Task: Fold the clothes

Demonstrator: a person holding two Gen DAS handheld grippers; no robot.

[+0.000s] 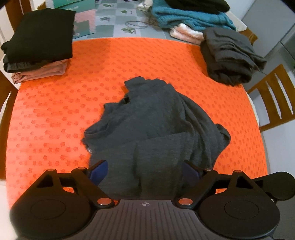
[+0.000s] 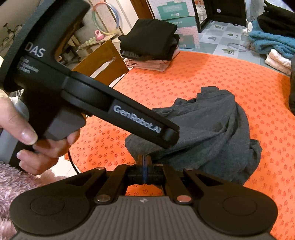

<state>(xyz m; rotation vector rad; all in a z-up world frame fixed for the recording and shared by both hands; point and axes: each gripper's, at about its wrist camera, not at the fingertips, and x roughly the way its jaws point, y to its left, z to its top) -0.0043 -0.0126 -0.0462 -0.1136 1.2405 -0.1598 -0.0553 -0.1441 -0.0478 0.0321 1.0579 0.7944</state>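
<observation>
Left wrist view: the left gripper [image 1: 144,172] hangs over a crumpled dark grey garment [image 1: 156,121] lying mid-way on the orange cloth [image 1: 55,114] of the table. Jaws stand wide; blue pads [image 1: 99,170] show either side of a raised fold of the grey fabric, and the pads do not appear to press it. The right-hand pad is mostly hidden behind cloth. The garment's near edge is cut off by the gripper body. Far left, a folded stack [image 1: 38,44], black over pinkish; its lower layers are hard to separate. Far right, a second dark grey bundle [image 1: 228,55], loosely folded. Behind it a teal knit [image 1: 191,16] over pale pink items, partly out of frame. Wooden chair [image 1: 272,97] at the right edge.

Right wrist view: the right gripper [image 2: 145,162] has its jaws pinched together on the near edge of the grey garment, fabric rising taut from the tips. How much cloth is caught between the pads cannot be made out. The left tool's black body crosses the frame and hides part of the garment; a hand [image 2: 31,136] grips its handle at the left edge. A fuzzy pink sleeve [image 2: 11,186] is cut off at lower left.
</observation>
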